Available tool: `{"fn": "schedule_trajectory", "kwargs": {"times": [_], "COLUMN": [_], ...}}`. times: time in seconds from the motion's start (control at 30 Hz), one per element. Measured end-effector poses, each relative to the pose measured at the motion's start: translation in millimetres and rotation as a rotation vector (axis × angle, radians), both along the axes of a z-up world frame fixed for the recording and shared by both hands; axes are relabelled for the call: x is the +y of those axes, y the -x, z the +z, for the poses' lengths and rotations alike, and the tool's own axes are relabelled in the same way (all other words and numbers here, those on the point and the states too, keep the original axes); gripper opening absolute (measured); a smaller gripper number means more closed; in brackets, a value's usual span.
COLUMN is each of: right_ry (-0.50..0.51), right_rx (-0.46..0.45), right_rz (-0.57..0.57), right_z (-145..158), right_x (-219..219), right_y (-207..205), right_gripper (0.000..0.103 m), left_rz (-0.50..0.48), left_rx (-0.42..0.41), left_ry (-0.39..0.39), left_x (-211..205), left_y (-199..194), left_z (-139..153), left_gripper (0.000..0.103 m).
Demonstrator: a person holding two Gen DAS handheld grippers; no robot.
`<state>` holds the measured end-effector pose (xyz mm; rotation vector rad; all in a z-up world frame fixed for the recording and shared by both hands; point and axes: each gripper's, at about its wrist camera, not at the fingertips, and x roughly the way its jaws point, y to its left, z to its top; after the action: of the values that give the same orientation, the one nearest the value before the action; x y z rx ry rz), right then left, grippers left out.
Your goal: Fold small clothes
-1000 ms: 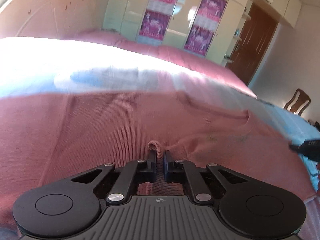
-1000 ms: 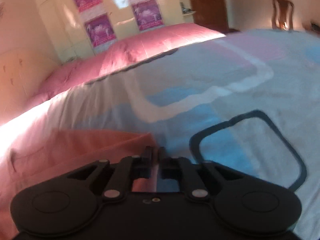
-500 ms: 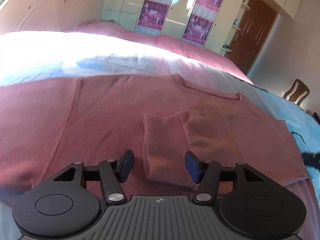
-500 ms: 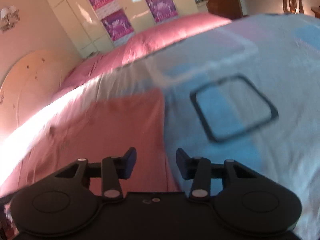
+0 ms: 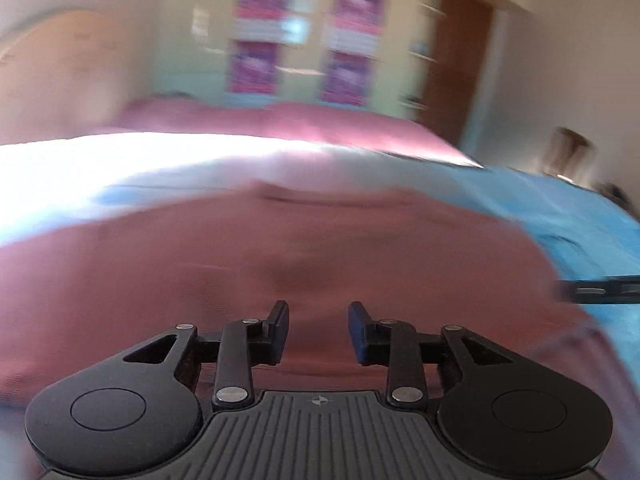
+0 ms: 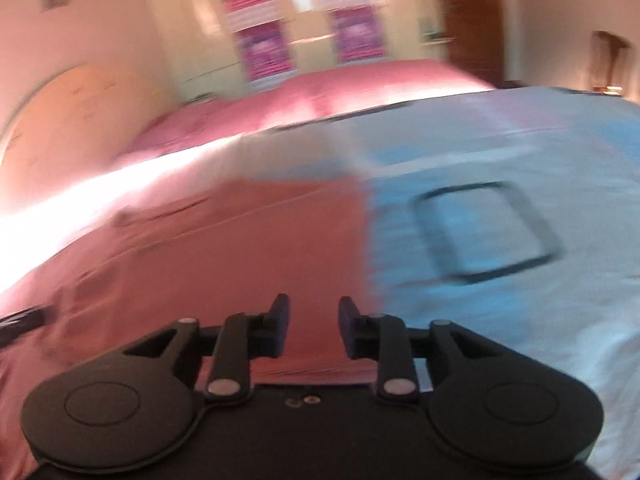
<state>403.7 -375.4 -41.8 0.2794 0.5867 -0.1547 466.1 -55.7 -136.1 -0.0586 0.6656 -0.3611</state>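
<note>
A pink ribbed garment (image 5: 280, 264) lies spread flat on the bed, blurred by motion in both views. My left gripper (image 5: 318, 330) hovers over its near part, jaws apart and closing, with nothing between them. In the right wrist view the same garment (image 6: 240, 256) fills the left half, its straight right edge running up the middle. My right gripper (image 6: 313, 326) hangs above that edge, jaws apart and closing, nothing held. The right gripper's tip (image 5: 600, 290) shows at the right edge of the left wrist view, and the left gripper's tip (image 6: 20, 320) at the left edge of the right wrist view.
The bed carries a light blue and white sheet (image 6: 500, 280) with a dark square outline (image 6: 484, 232). Pink pillows (image 5: 300, 124) line the headboard end. Behind stand cream wardrobes with purple posters (image 5: 304, 64), a brown door (image 5: 460, 60) and a wooden chair (image 5: 572, 156).
Both grippers let go of the pink garment, opened, and pulled back and up from it. Since half a second ago the jaws have narrowed slightly and both views have swung.
</note>
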Motion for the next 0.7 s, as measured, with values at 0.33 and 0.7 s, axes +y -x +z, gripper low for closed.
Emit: {"fn": "schedule_trajectory", "kwargs": {"times": [0.33,0.7], "right_ry": [0.091,0.171], "right_rx": [0.069,0.022], "right_rz": [-0.001,0.137], "right_z": [-17,6], "right_x": [-1,2], "right_y": [-4,-114], "right_gripper": [0.028,0.045], "left_rz": [-0.009,0.077], "left_rx": [0.061,0.055], "left_ry": [-0.011,-0.081], "left_x": [20,-5], "left_y": [-5,-74], "left_z": [-14,-17], "left_gripper": [0.07,0.07]}}
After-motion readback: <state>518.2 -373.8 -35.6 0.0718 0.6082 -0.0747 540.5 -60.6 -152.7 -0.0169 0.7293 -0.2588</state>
